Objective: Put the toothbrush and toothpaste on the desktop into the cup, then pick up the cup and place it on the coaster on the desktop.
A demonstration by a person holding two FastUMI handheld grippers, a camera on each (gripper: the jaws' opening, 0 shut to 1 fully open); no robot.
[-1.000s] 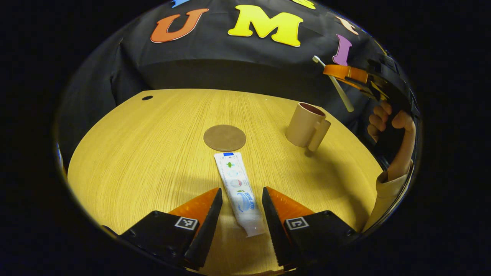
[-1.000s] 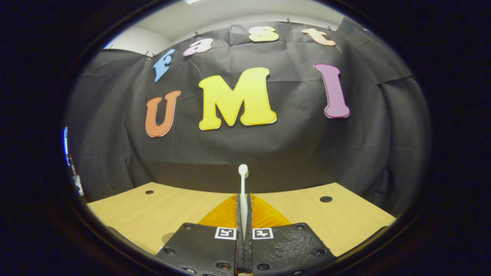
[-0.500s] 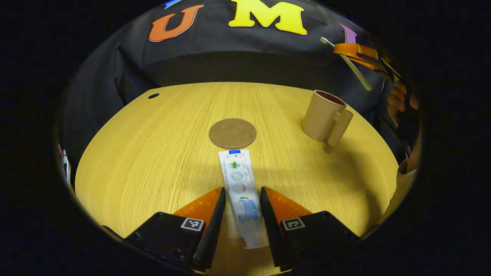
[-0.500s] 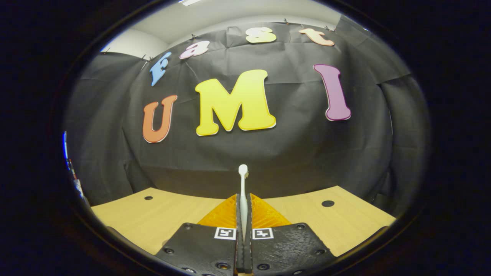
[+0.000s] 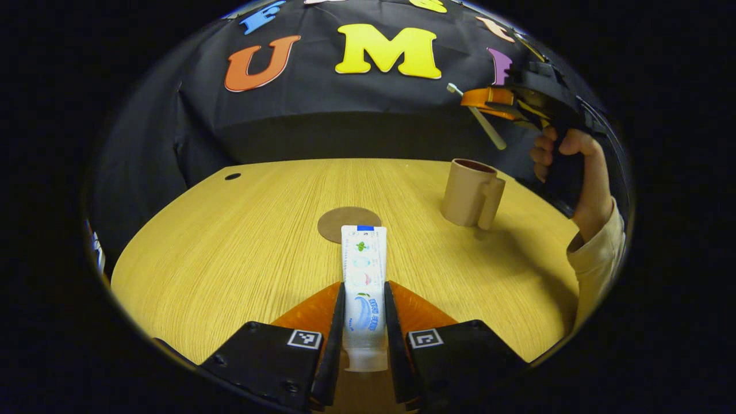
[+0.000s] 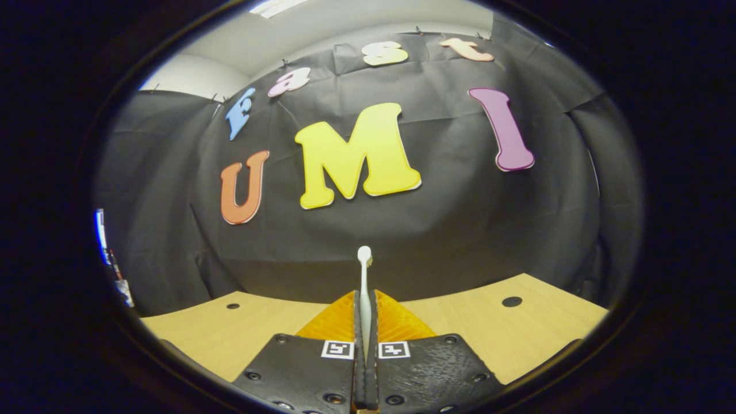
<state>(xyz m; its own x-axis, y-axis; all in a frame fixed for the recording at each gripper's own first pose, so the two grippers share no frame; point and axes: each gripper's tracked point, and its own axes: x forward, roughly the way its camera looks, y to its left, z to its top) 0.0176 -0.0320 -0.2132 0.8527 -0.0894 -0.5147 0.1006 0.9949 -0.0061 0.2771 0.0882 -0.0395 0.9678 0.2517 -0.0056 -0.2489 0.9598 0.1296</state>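
1. While the left hand-held gripper closed both fingers on the toothpaste, the tube pointed to 12 o'clock at the coaster on the worktop.
2. Up at 2 o'clock, the right hand-held gripper clamped the toothbrush above the cup.

The desktop looks like light wood with a fine straight grain and a matt, smooth finish, and the round coaster on it is brown and dull, maybe leather or cork. The toothpaste is a soft plastic tube with a slightly glossy printed skin, while the cup has a smooth matt beige surface. The toothbrush seems to be of smooth white plastic, and the person's sleeve is pale cloth.
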